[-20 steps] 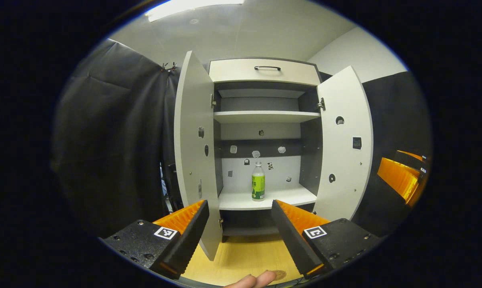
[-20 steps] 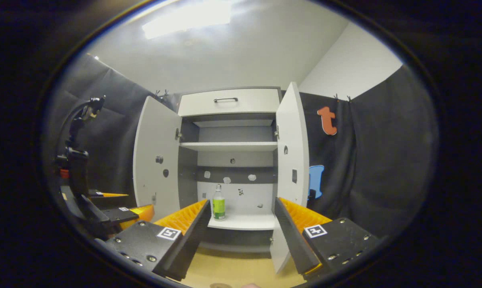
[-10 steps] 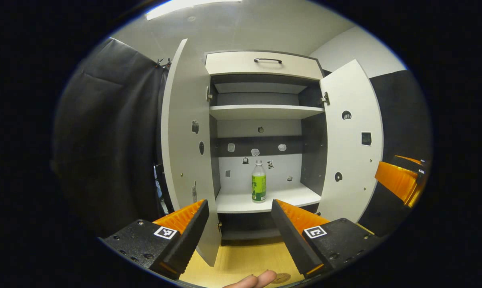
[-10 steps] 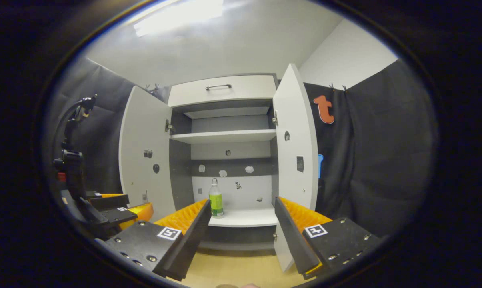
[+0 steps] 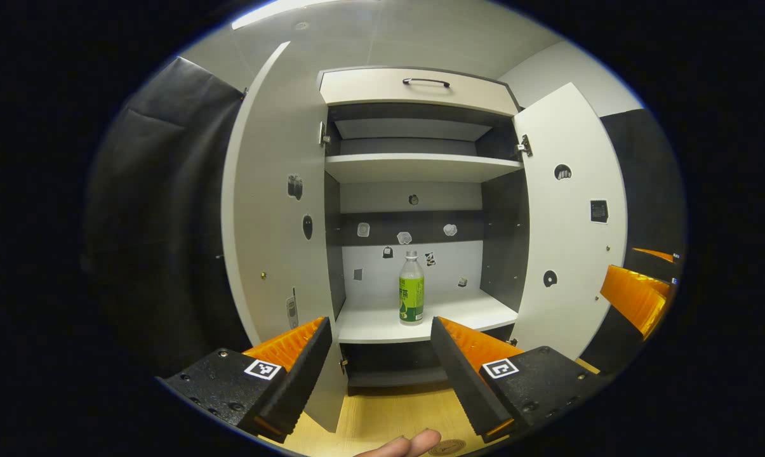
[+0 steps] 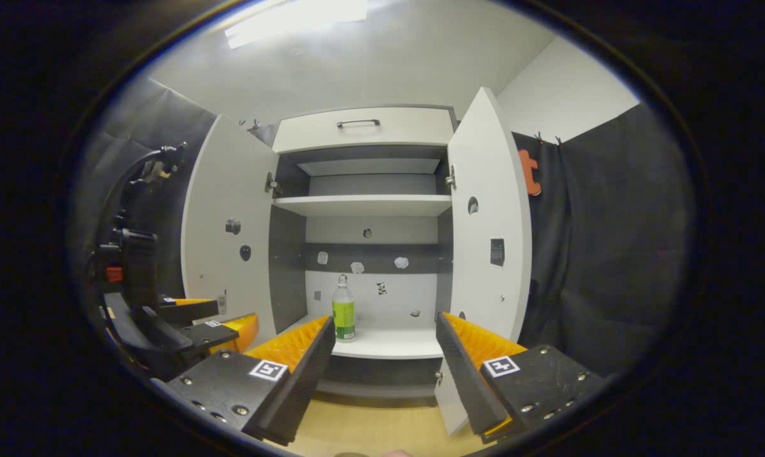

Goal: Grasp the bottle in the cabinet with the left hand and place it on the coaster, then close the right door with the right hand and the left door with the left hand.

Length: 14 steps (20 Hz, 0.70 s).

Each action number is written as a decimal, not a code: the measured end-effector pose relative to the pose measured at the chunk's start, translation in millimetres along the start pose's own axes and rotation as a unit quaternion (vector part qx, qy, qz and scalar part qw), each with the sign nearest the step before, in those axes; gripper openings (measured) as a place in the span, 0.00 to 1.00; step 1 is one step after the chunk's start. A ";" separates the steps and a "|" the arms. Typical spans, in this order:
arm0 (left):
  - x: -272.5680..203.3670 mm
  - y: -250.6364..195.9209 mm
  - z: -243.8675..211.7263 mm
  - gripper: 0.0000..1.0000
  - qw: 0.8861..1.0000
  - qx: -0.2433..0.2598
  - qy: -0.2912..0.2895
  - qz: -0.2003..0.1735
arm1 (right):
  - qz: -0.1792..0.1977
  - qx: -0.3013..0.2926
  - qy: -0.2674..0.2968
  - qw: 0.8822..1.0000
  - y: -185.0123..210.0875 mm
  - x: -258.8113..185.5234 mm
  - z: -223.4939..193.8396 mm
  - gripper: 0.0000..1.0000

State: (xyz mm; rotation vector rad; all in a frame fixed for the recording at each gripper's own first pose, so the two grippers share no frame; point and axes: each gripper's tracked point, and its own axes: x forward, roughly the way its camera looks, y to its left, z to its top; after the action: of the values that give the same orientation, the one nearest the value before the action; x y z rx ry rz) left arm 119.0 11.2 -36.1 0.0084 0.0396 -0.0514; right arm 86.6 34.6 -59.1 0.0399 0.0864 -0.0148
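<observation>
A clear bottle with a green label (image 5: 411,287) stands upright on the lower shelf (image 5: 382,320) of the open cabinet; the right gripper view has the bottle (image 6: 343,309) too. My left gripper (image 5: 379,355) is open, well short of the shelf, with the bottle ahead between its fingers. My right gripper (image 6: 382,355) is open too and holds nothing. Both cabinet doors stand wide: left door (image 5: 274,209), right door (image 5: 572,216). A round coaster (image 5: 447,447) peeks in at the bottom edge on the wooden top, beside a person's fingertip (image 5: 414,442).
The upper shelf (image 5: 420,166) is bare and a drawer with a dark handle (image 5: 425,82) sits above it. Black cloth hangs on both sides. The right gripper view has the left gripper and its mount (image 6: 166,317) at far left. The wooden top (image 6: 376,428) lies below the cabinet.
Both grippers have moved closer to the cabinet, so it and the bottle loom larger and the doors spread wider in view. Both grippers stay open.
</observation>
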 end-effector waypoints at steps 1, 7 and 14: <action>9.6 0.3 -1.9 0.99 1.000 0.001 0.002 0.000 | 0.001 0.004 0.001 1.000 1.8 4.2 -1.1 0.96; 84.8 -4.6 -14.5 0.99 1.000 0.003 0.002 0.005 | -0.002 0.019 -0.002 1.000 -1.3 27.5 0.7 0.96; 190.3 -37.1 -31.4 0.99 1.000 -0.006 0.002 -0.013 | -0.015 0.006 0.007 1.000 -18.7 48.5 -9.9 0.96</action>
State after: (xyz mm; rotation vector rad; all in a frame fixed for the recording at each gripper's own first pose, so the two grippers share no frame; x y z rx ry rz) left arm 305.7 -35.4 -75.3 -0.0041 0.0440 -0.0770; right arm 133.8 15.8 -73.9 0.0515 0.1013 -0.0442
